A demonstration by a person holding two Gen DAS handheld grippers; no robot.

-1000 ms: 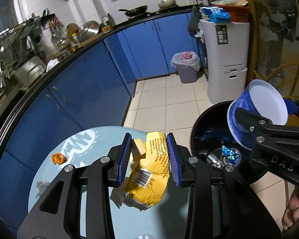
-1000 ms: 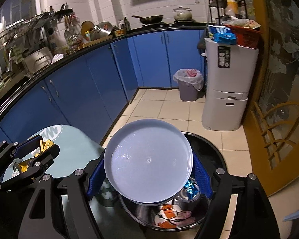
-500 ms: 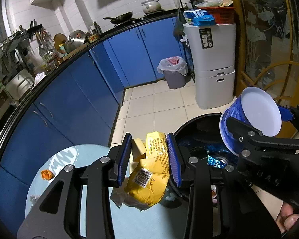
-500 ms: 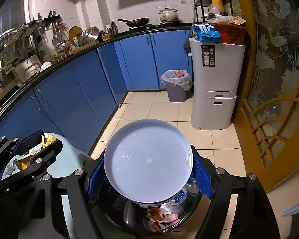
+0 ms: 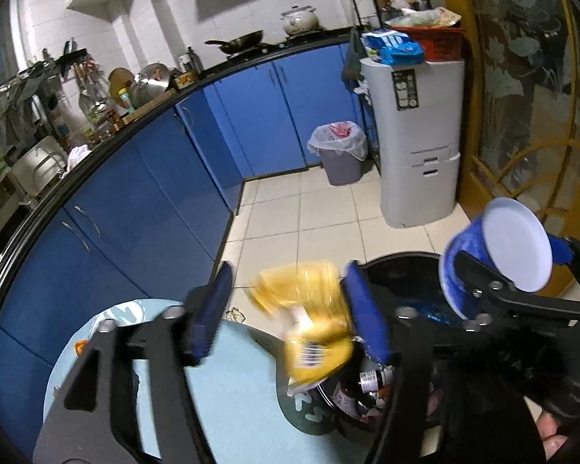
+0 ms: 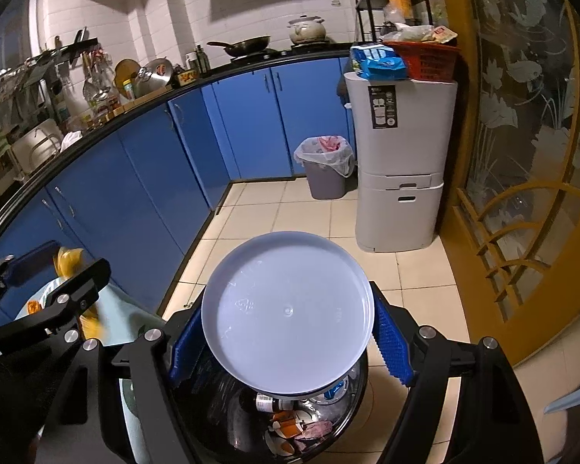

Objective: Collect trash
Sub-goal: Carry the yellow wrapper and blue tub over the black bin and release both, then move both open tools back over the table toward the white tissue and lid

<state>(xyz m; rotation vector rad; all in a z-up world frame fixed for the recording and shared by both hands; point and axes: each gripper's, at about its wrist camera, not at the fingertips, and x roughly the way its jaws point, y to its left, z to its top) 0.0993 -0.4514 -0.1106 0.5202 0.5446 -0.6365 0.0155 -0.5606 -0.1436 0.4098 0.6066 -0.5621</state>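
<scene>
My left gripper (image 5: 288, 274) is over the edge of the black trash bin (image 5: 406, 266), and its jaws are opening. A yellow snack wrapper (image 5: 313, 321) is blurred between them; it lies against the right pad, the left pad stands well clear of it, and its lower end hangs over the bin's mouth. In the right wrist view the wrapper (image 6: 67, 257) shows inside the left gripper (image 6: 58, 270). My right gripper (image 6: 288, 332) is shut on a blue plastic cup (image 6: 290, 309), white bottom toward the camera, above the bin (image 6: 361, 371). The bin holds bottles and scraps.
The pale blue table (image 5: 232, 386) with an orange scrap (image 5: 80, 346) lies left of the bin. Blue cabinets curve along the left. A grey lined bin (image 5: 340, 154) and a white cabinet (image 5: 417, 135) stand on the tiled floor beyond. A person's finger (image 5: 553, 433) shows at lower right.
The left jaws have spread wide and the yellow wrapper has come loose and blurred, sliding down toward the bin. Both grippers have shifted from the table side to over the bin.
</scene>
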